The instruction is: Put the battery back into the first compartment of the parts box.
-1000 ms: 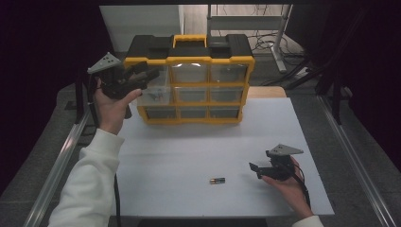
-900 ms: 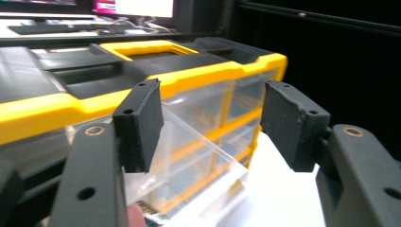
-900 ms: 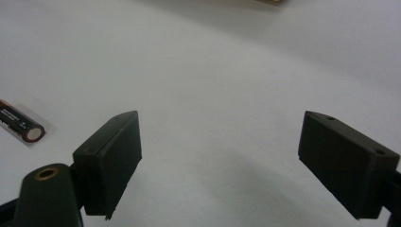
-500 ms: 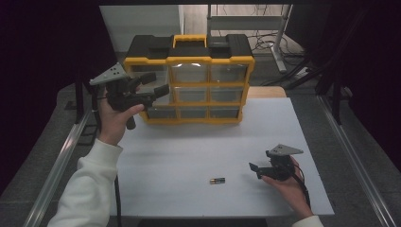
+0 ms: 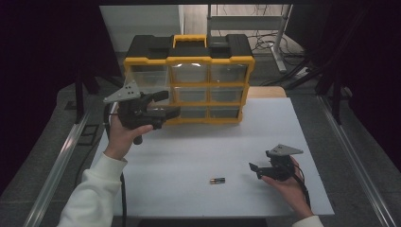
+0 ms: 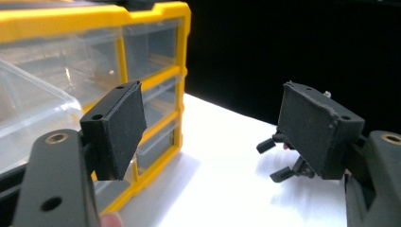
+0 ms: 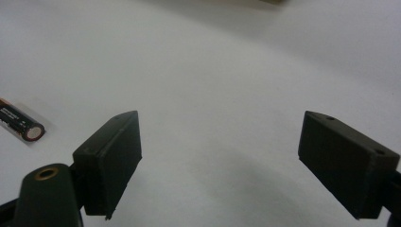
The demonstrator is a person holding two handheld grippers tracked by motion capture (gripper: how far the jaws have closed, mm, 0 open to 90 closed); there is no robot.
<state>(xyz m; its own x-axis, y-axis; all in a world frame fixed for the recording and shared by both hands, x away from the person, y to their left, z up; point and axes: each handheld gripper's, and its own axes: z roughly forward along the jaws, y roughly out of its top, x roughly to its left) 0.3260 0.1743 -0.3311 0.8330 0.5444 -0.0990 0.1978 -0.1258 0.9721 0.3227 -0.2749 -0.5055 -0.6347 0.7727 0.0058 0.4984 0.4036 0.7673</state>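
Note:
A yellow-framed organizer with clear drawers stands at the back of the white table. Its top-left drawer is pulled out and looms at the left of the left gripper view as a clear drawer. My left gripper hangs in front of the organizer's left column, pointing right. Its jaws have just been opening and stand open around nothing. A small battery lies on the table near the front. My right gripper rests just right of it, open and empty, with the battery to its left.
The organizer's yellow frame is close on the left gripper's left side. Metal rails run along both sides of the table. A table leg and cables stand behind the organizer. The right gripper shows far off in the left gripper view.
The left gripper came away from the top-left drawer, moving right and down, and its jaws spread apart. The right hand and the battery stayed put.

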